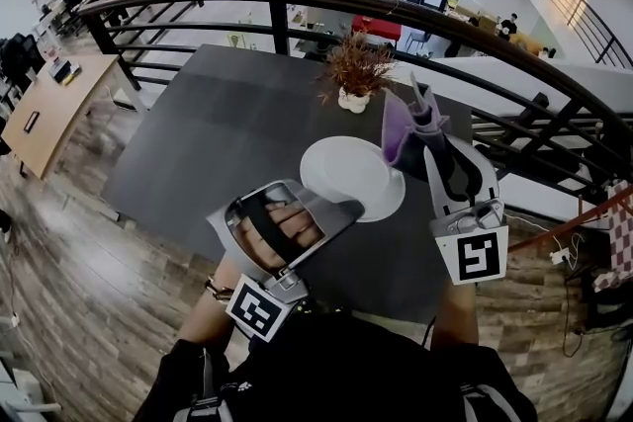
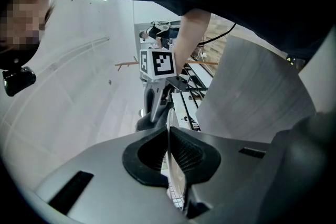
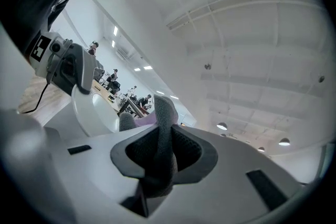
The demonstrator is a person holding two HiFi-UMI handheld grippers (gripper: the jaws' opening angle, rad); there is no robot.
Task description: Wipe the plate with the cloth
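A round white plate point(image 1: 351, 175) is over the near part of the dark table point(image 1: 218, 133). My left gripper point(image 1: 334, 206) is shut on its near left rim. In the left gripper view the plate point(image 2: 175, 182) shows edge-on between the pads of my left gripper point(image 2: 168, 147). My right gripper point(image 1: 427, 145) is shut on a grey and purple cloth point(image 1: 406, 128), which stands bunched up at the plate's far right rim. In the right gripper view the cloth point(image 3: 160, 118) fills the jaws of my right gripper point(image 3: 160, 152), with the plate point(image 3: 94, 110) just left of it. I cannot tell whether they touch.
A small white pot with a dried reddish plant point(image 1: 354, 74) stands on the table beyond the plate. A dark curved railing point(image 1: 297, 0) runs behind and right of the table. Wooden floor point(image 1: 89, 252) lies to the left. People sit at desks far off at the upper left.
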